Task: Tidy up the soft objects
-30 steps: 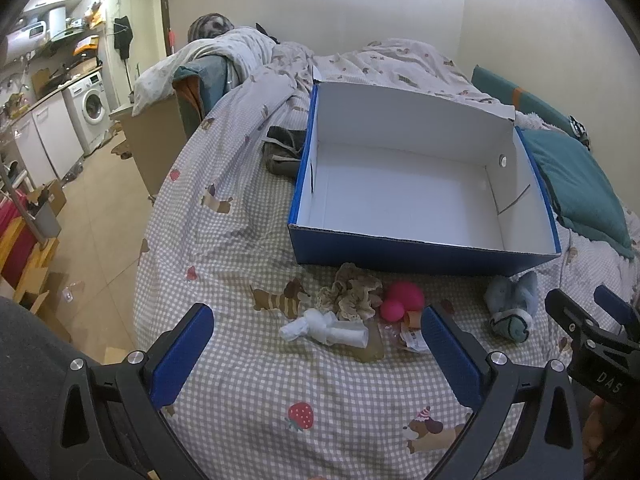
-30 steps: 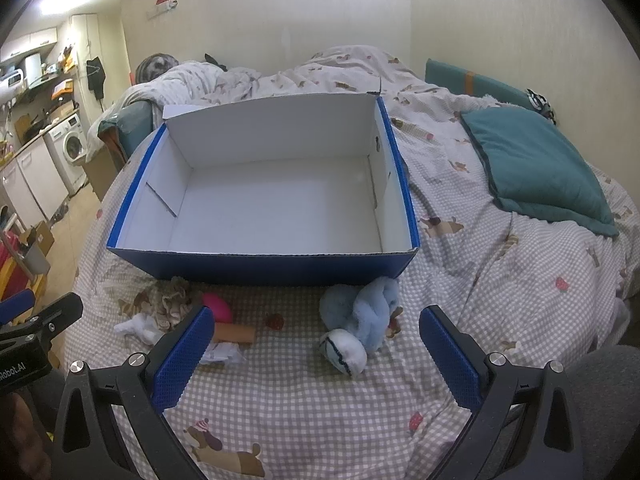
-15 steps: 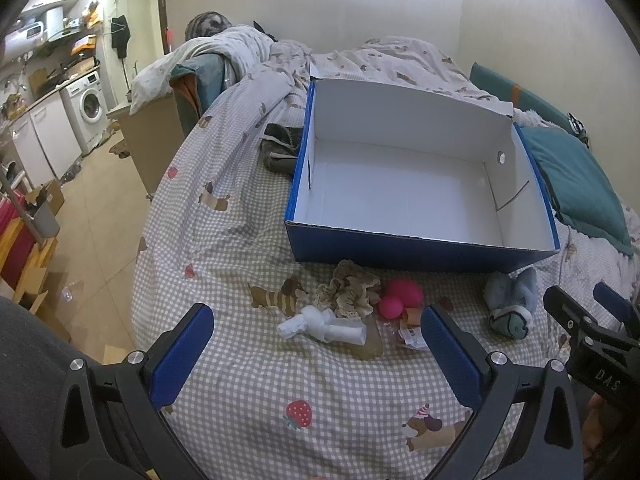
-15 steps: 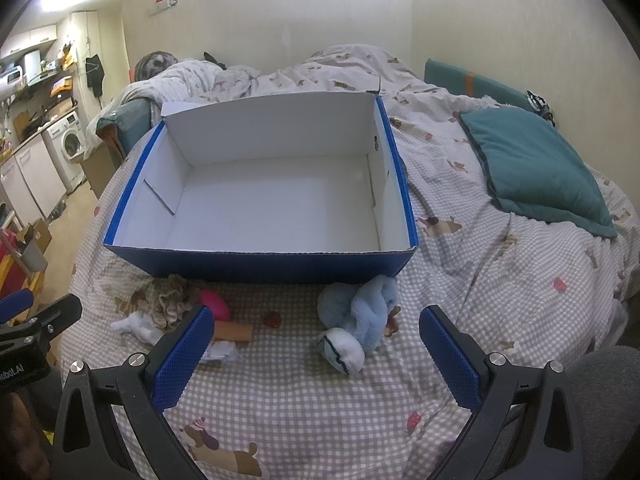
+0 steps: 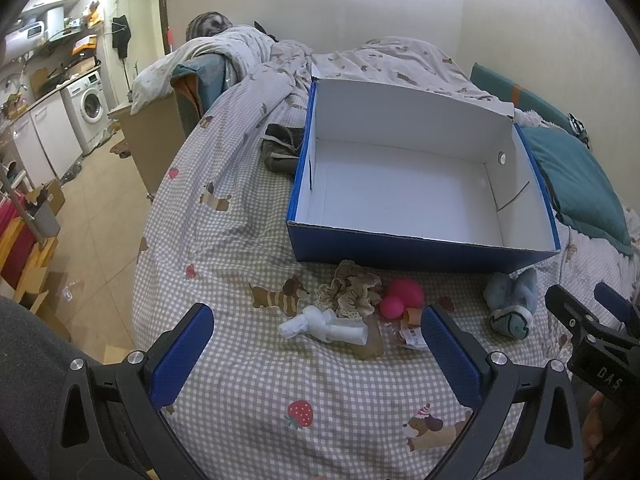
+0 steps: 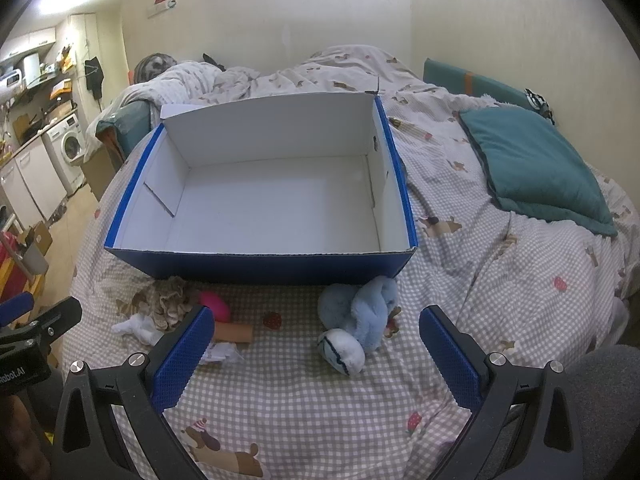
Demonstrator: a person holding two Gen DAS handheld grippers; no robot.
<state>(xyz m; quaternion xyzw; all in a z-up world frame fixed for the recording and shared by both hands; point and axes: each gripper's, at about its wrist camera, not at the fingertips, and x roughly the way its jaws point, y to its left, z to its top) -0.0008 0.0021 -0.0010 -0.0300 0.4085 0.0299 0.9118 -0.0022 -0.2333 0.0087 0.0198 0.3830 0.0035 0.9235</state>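
Box (image 5: 420,184) slightly nearer, nothing inside.

Dark folded garment (image 5: 282,148) partly hidden behind the blue box (image 5: 420,246) left wall; what it is cannot be told. Brown tube (image 6: 234,331) and crumpled white paper (image 6: 220,352) partly covered by the right gripper's left finger (image 6: 182,356) in the right wrist view. Small packet (image 5: 410,330) beside the pink ball (image 5: 400,296): label too small to read.

"DAS" on right gripper (image 5: 592,332), "obot.AI" on left gripper (image 6: 28,332)
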